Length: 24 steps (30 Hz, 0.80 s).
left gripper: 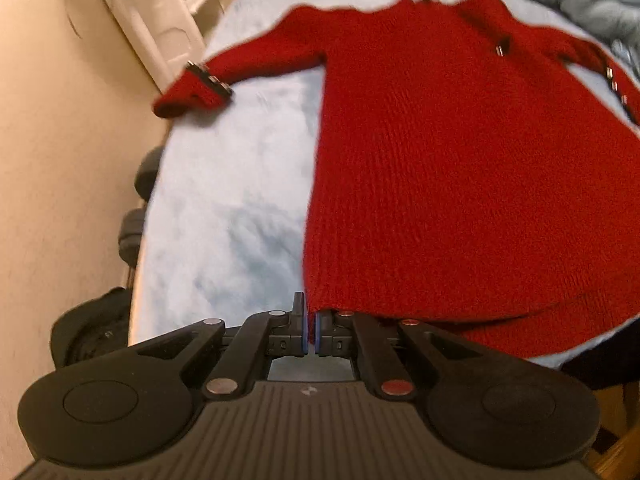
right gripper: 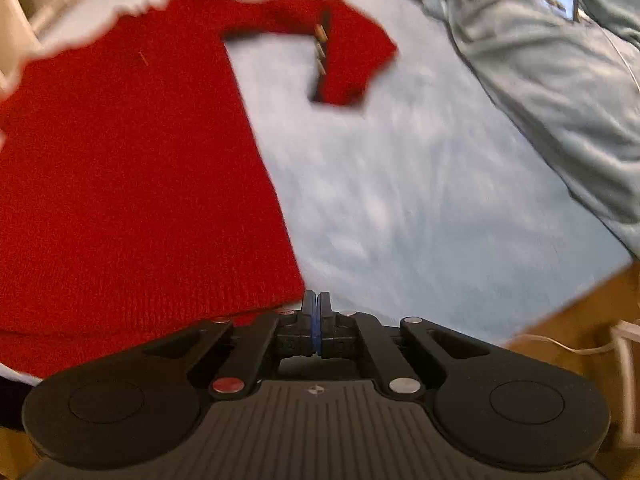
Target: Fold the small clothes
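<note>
A red knit sweater (left gripper: 460,168) lies flat on a pale blue table cover (left gripper: 240,200), sleeves spread, with metal buttons on the cuffs. My left gripper (left gripper: 311,320) is shut at the sweater's lower left hem corner and seems to pinch it. In the right wrist view the sweater (right gripper: 132,184) fills the left side, its right sleeve bent downward. My right gripper (right gripper: 316,312) is shut at the lower right hem corner; whether cloth is between its pads is hard to tell.
A grey-blue garment (right gripper: 560,80) lies bunched at the far right of the cover (right gripper: 420,200). A white cabinet (left gripper: 160,20) and beige floor are to the left. Dark round chair parts (left gripper: 136,216) sit below the table edge. Wooden floor and a cable (right gripper: 580,344) lie at the right.
</note>
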Tool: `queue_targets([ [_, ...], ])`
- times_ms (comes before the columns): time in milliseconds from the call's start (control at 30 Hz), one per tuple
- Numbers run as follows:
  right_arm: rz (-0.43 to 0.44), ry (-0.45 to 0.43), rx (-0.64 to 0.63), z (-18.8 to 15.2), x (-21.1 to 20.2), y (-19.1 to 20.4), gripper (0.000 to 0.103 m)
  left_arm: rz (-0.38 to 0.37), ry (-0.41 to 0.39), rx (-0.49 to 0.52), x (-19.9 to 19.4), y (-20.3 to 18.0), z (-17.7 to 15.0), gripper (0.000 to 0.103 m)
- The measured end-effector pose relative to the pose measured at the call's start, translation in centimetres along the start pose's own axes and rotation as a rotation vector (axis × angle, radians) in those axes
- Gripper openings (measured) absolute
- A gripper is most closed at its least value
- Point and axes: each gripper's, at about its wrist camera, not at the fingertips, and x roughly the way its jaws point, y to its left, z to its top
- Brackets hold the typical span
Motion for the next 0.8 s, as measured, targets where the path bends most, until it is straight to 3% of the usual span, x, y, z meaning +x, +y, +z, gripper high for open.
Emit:
queue_targets([
  [100,0.009,0.013,0.052,-0.2,-0.2,-1.6,0.0,-0.009,0.012,0.024,0.6,-0.4,-0.5,0.004],
  [167,0.04,-0.017,0.078,0.0,-1.1,-2.4,0.0,-0.007,0.044,0.009,1.0,0.0,-0.8,0.013],
  [233,0.076,-0.056,0.136,1.0,-1.7,-3.4,0.001,-0.013,0.05,-0.015,1.0,0.8,-1.4,0.063],
  [300,0.119,-0.108,0.2,2.6,-2.0,-4.6,0.016,-0.007,0.01,-0.054,0.2,1.5,-1.8,0.09],
  [367,0.122,-0.167,0.245,4.7,-1.8,-5.1,0.046,-0.004,-0.031,-0.075,-0.7,1.9,-1.9,0.094],
  [400,0.117,-0.206,0.251,6.1,-1.5,-5.0,0.05,-0.006,-0.037,-0.084,-1.1,2.0,-1.8,0.096],
  [500,0.123,-0.284,0.211,10.8,0.2,-3.7,0.05,0.0,-0.043,-0.134,-1.3,2.2,-0.7,0.098],
  [567,0.19,-0.296,0.226,14.4,1.8,-2.7,0.051,0.0,-0.027,-0.166,-0.8,2.1,0.5,0.098],
  [700,0.436,-0.22,0.423,21.4,7.4,-0.6,0.057,-0.013,-0.037,-0.215,-0.6,1.4,3.1,0.098],
  [800,0.482,-0.146,0.6,25.2,13.0,1.0,0.058,-0.001,-0.053,-0.235,0.1,1.2,5.1,0.098],
])
